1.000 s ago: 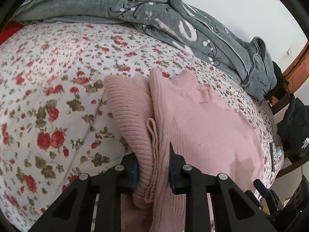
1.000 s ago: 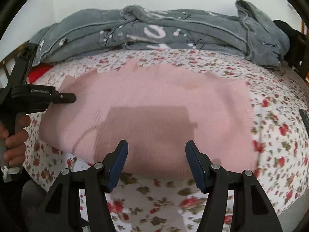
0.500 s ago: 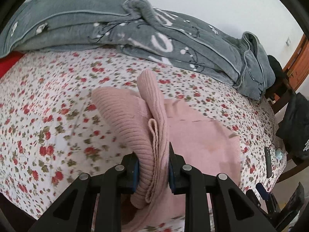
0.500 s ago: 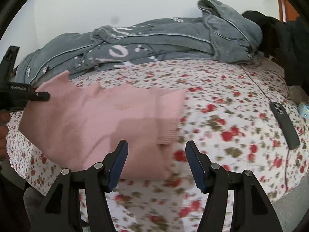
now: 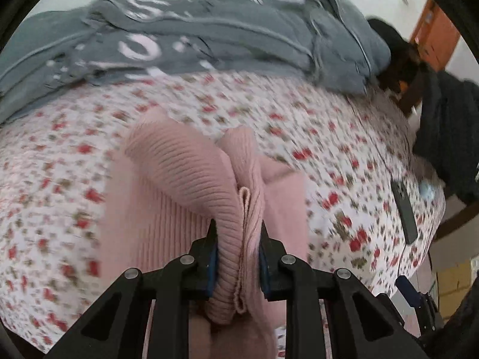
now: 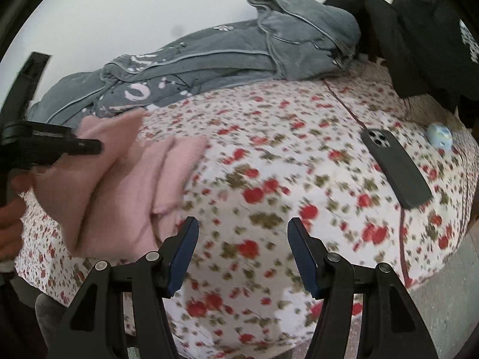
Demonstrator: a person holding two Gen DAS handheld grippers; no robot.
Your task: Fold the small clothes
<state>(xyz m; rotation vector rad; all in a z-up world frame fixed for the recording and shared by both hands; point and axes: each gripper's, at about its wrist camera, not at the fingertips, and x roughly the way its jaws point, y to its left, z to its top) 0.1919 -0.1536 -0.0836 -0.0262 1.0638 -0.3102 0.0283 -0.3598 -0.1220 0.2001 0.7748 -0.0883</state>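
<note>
Now the sweater (image 5: 191,179) is bunched leftward, baring more bed (image 6: 269,179) than before. The left gripper (image 5: 236,248) has its jaws clamped on gathered ribbed folds. The right gripper (image 6: 242,254) hovers over the sheet, jaws wide and empty.

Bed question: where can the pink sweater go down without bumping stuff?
Free sheet lies between the pink sweater and the phone, ahead of the open right tool. Crowded: the gray blanket at the back, phone and small blue thing right.

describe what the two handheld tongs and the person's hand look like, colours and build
Both tongs, left tongs and right tongs, share a build: matte black angular linkage arms with silver rivet pivots and two tapered fingers faced with dark blue pads. The bare hand shows no glove; no cables show on either.
</note>
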